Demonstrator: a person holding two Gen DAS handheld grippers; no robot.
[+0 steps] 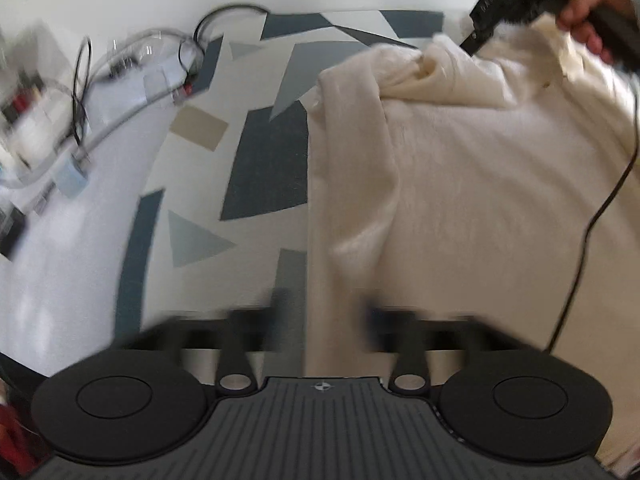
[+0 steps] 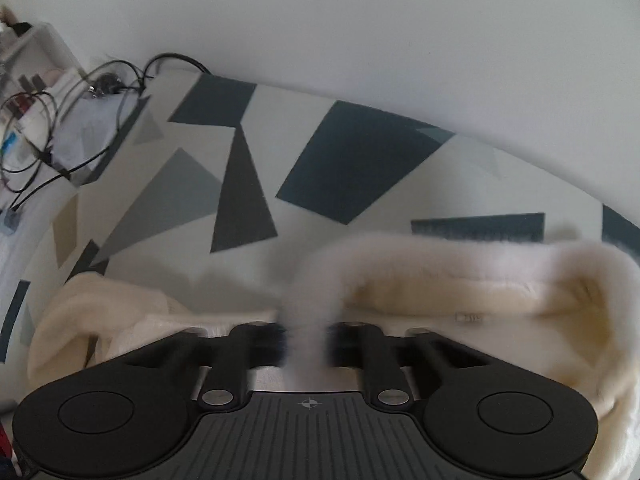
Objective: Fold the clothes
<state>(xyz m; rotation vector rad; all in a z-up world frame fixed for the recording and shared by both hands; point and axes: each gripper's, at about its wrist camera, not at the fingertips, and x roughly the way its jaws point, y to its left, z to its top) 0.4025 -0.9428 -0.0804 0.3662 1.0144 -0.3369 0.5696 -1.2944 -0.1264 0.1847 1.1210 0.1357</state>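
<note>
Cream fleecy garment (image 1: pixel 460 184) hangs lifted off the worktop (image 1: pixel 264 168), which carries a white cover with dark blue, grey and tan geometric patches. In the left wrist view the left tongs (image 1: pixel 322 312) are blurred by motion; the 2 fingers sit either side of the garment's straight left edge, which runs down between them, so they look closed on the fabric, pinching that edge. The garment spreads up and to the right from there as a broad cream sheet, with a bunched fold near its top. At the top right of the same view the right tongs (image 1: pixel 474 42) bite into the upper bunched part of the garment, held by a person's hand (image 1: pixel 592 12) around the black handle. A thin black cable (image 1: pixel 588 236) trails down from that handle across the cloth. In the right wrist view the right tongs (image 2: pixel 306 340) are pressed together on a blurred cream strip of the garment (image 2: pixel 460 292), whose thick rolled collar or hem stretches out to the right, and another lobe droops at the lower left. Behind lies the patterned worktop (image 2: pixel 360 160) against a plain white wall (image 2: pixel 360 20). At the far left, off the cover's edge, sits a clutter of black cables (image 2: pixel 48 152) and small boxes, too blurred to identify.
</note>
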